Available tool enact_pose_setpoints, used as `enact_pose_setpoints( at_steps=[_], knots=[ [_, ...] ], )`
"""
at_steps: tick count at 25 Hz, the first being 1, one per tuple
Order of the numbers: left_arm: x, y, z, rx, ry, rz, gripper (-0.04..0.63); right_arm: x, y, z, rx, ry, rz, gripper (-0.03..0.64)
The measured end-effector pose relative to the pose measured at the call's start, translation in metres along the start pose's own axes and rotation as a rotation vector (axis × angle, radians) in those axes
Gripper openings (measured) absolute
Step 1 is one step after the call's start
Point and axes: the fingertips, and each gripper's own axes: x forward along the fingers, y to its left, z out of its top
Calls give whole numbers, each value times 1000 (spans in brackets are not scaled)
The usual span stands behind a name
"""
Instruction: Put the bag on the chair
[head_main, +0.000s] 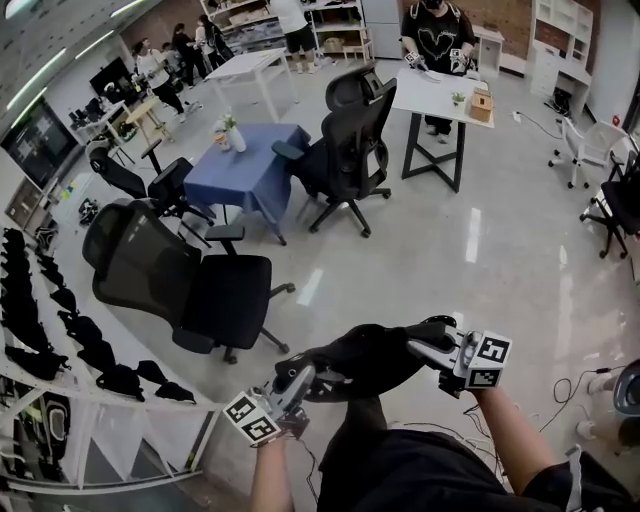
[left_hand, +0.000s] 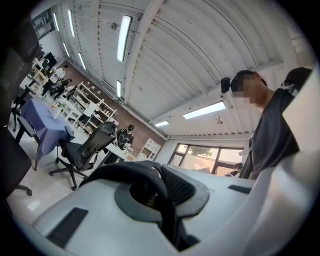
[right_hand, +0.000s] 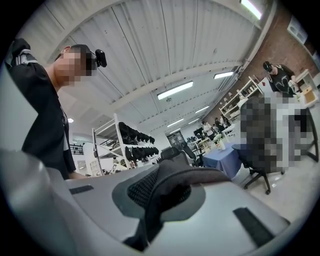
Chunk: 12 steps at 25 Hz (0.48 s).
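You hold the bag (head_main: 368, 362) aloft, left gripper (head_main: 303, 381) and right gripper (head_main: 432, 350) fingers (right_hand: 260, 220) clenched on it. Next, carry it over the chair (head_main: 215, 295) seat.

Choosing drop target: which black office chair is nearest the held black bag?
The black mesh-back office chair at lower left of the head view, just beyond the black bag. The other black chairs stand farther off, by the blue-clothed table.

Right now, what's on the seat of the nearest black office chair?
The seat looks bare; the backrest covers its rear edge. The bag is not on it.
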Motion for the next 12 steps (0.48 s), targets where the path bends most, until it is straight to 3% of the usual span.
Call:
enact_pose_setpoints(
  at_steps=[12],
  knots=[
    [51, 132, 61, -31, -3, 24, 26, 91, -118, 39, 31, 46, -7, 18]
  ],
)
